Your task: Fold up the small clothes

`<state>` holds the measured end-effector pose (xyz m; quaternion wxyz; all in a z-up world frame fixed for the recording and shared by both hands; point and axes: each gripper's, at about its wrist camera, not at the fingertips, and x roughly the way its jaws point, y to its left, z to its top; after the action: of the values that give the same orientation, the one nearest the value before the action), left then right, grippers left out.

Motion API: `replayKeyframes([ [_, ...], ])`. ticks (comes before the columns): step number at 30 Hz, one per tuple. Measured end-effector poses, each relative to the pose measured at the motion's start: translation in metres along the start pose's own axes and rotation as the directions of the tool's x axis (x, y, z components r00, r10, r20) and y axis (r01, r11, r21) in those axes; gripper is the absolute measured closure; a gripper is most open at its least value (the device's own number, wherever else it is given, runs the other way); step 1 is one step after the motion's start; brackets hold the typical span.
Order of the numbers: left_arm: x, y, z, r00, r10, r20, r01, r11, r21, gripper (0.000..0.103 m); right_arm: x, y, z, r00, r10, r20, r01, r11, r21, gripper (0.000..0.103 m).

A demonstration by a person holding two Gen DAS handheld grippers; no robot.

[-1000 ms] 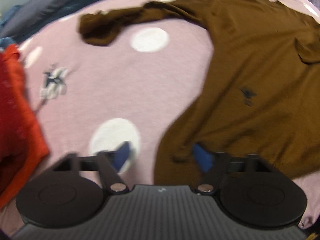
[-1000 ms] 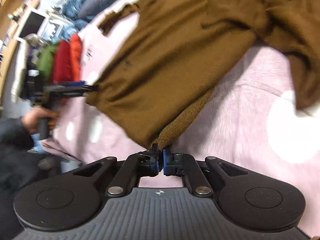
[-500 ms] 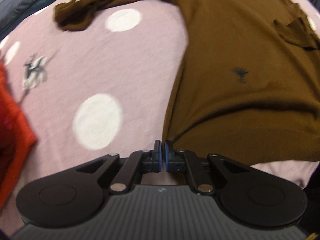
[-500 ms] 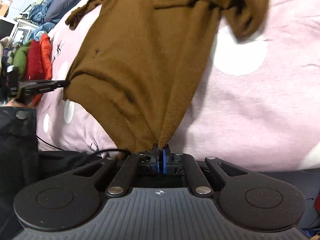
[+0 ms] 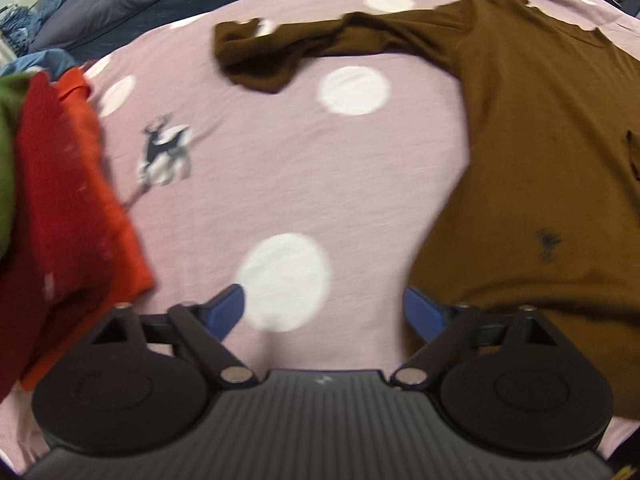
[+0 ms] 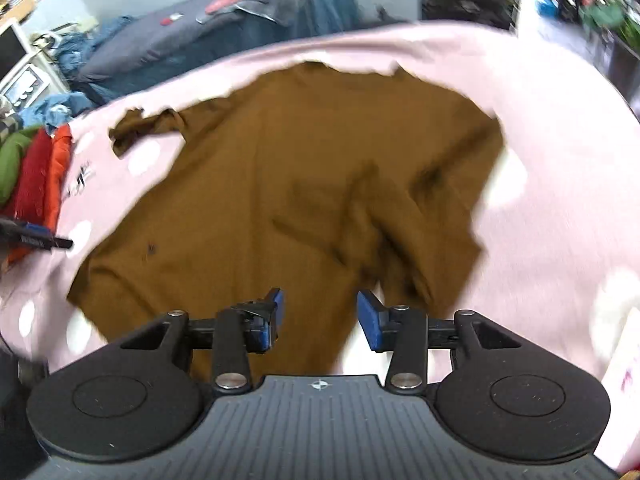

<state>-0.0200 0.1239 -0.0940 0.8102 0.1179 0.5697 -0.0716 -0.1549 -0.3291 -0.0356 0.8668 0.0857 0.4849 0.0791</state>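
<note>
Both tongs hold nothing: the left tongs (image 5: 323,308) gape wide, the right tongs (image 6: 319,316) are partly open. The brown sweater (image 6: 288,184) lies on the bed (image 5: 280,168), ahead of the right tongs, right of the left.

Both grippers have let go — the left gripper (image 5: 324,312) and right gripper (image 6: 318,316) now stand spread apart, and the brown shirt (image 6: 288,200) lies flat on the pink sheet (image 5: 260,184).

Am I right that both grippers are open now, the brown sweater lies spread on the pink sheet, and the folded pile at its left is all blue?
Not quite: the pile is red, orange and green, as the left wrist view shows. The rest holds: left gripper and right gripper are open, and the brown sweater lies spread on the pink sheet.
</note>
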Motion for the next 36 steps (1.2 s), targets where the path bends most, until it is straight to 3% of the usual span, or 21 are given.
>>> replayKeyframes([
  [5,-0.010,-0.053,-0.002,1.000,-0.027,-0.017,0.027,1.000,0.006,0.003,0.065,0.030,0.035,1.000,-0.023,0.004,0.023,0.998,-0.061,0.033],
  [10,-0.022,-0.098,-0.008,0.999,-0.030,-0.015,0.031,0.998,0.054,0.001,0.112,0.040,0.058,0.989,-0.148,-0.031,0.148,0.989,0.018,0.033],
  [13,-0.026,-0.121,-0.007,1.000,-0.011,-0.016,0.013,0.995,0.100,0.001,0.132,0.046,0.058,0.974,-0.213,-0.080,0.213,0.977,-0.013,0.031],
  [15,-0.027,-0.131,-0.006,1.000,-0.014,-0.015,0.015,0.994,0.112,0.001,0.136,0.050,0.055,0.973,-0.224,-0.060,0.222,0.974,-0.047,0.032],
  [18,-0.025,-0.139,-0.003,0.999,-0.025,-0.024,0.027,0.993,0.114,0.001,0.129,0.045,0.052,0.975,-0.222,-0.033,0.219,0.973,-0.074,0.092],
  [22,-0.019,-0.149,0.003,0.999,-0.030,-0.045,0.035,0.991,0.128,0.001,0.088,-0.004,0.057,0.991,-0.130,0.022,0.126,0.982,0.143,0.093],
  [27,-0.017,-0.166,0.020,0.997,-0.069,-0.034,0.074,0.984,0.163,0.001,-0.030,-0.077,0.044,0.982,-0.058,0.182,-0.008,0.939,0.343,0.093],
  [30,-0.015,-0.183,0.033,0.994,-0.103,-0.030,0.107,0.975,0.195,0.001,-0.100,-0.126,0.022,0.964,-0.141,0.227,0.019,0.883,0.469,0.093],
  [36,-0.018,-0.235,0.055,0.982,-0.189,-0.013,0.184,0.935,0.304,0.001,-0.200,-0.188,-0.042,0.885,-0.420,0.203,0.196,0.730,0.654,0.093],
])
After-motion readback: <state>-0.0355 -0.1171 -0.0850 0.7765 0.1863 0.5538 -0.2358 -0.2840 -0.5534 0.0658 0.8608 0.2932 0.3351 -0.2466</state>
